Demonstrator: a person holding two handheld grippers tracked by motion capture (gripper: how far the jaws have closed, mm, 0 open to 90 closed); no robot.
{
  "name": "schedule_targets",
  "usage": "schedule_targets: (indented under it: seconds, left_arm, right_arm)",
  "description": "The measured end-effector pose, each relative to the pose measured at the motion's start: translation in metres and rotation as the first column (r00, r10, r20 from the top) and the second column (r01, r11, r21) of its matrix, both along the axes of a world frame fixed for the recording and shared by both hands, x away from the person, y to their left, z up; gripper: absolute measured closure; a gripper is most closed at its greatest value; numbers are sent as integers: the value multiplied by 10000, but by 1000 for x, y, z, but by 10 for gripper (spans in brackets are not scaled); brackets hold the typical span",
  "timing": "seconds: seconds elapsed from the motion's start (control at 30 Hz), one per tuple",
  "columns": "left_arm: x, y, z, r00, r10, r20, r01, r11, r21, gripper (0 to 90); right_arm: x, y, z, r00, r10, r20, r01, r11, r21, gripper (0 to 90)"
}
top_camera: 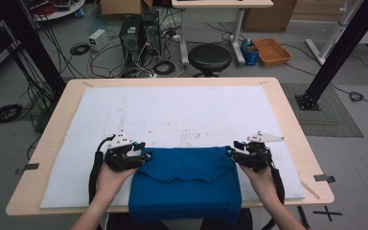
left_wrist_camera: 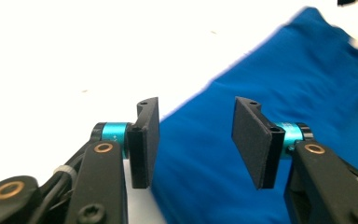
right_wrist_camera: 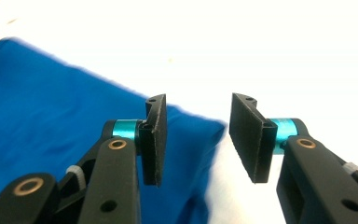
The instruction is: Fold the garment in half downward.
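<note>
A blue cloth (top_camera: pixel 187 177) lies folded on the white mat (top_camera: pixel 172 110), with its near part hanging over the table's front edge. My left gripper (top_camera: pixel 143 151) is at the cloth's far left corner. In the left gripper view, the left gripper (left_wrist_camera: pixel 196 135) stands open above the cloth's edge (left_wrist_camera: pixel 279 70), its pads clear of the fabric. My right gripper (top_camera: pixel 232 149) is at the far right corner. In the right gripper view, the right gripper (right_wrist_camera: pixel 196 135) is open too, and the cloth's corner (right_wrist_camera: pixel 51 102) lies below and behind its left jaw, untouched.
The mat covers most of the wooden table (top_camera: pixel 287 110). Beyond the far edge stand a black stool (top_camera: pixel 209 57), computer towers (top_camera: pixel 139 31) with loose cables, and an orange basket (top_camera: pixel 271 51). Black frame posts (top_camera: pixel 335 52) rise at both sides.
</note>
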State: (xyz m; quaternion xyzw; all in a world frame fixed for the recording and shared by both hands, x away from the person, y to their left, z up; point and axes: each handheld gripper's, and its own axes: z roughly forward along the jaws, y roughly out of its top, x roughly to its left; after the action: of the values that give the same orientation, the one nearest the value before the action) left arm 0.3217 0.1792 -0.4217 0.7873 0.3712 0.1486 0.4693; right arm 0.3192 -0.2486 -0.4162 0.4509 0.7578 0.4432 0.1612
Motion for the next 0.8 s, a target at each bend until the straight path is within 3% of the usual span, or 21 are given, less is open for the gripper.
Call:
schedule_targets:
  seconds: [0.03, 0.07, 0.13, 0.2, 0.23, 0.4, 0.8]
  left_arm:
    - [0, 0, 0, 10000, 0, 0, 0, 10000, 0, 515]
    - [9, 1, -5, 9990, 352, -287, -350, 9994, 60, 514]
    - [15, 2, -10, 9965, 711, -444, -694, 9968, 390, 515]
    - [17, 3, -12, 9951, 818, -562, -791, 9957, 489, 516]
    - [20, 4, -15, 9911, 1009, -868, -960, 9937, 585, 518]
    - [24, 3, -21, 9867, 902, -1354, -790, 9932, 860, 554]
    - [22, -3, -25, 9846, 691, -1606, -572, 9954, 772, 749]
  right_arm:
    - [6, 0, -1, 9997, -204, -114, 205, 9998, 84, 569]
    - [12, 1, -3, 9992, -334, -231, 336, 9994, 82, 569]
    - [21, 3, -8, 9970, -695, -347, 693, 9976, -65, 565]
    - [24, 4, -10, 9957, -788, -493, 783, 9969, -105, 565]
    - [28, 7, -15, 9942, -852, -654, 832, 9960, -327, 566]
    - [33, 10, -24, 9900, -683, -1231, 604, 9959, -667, 588]
    - [29, 18, -31, 9925, -164, -1211, 33, 9941, -1083, 818]
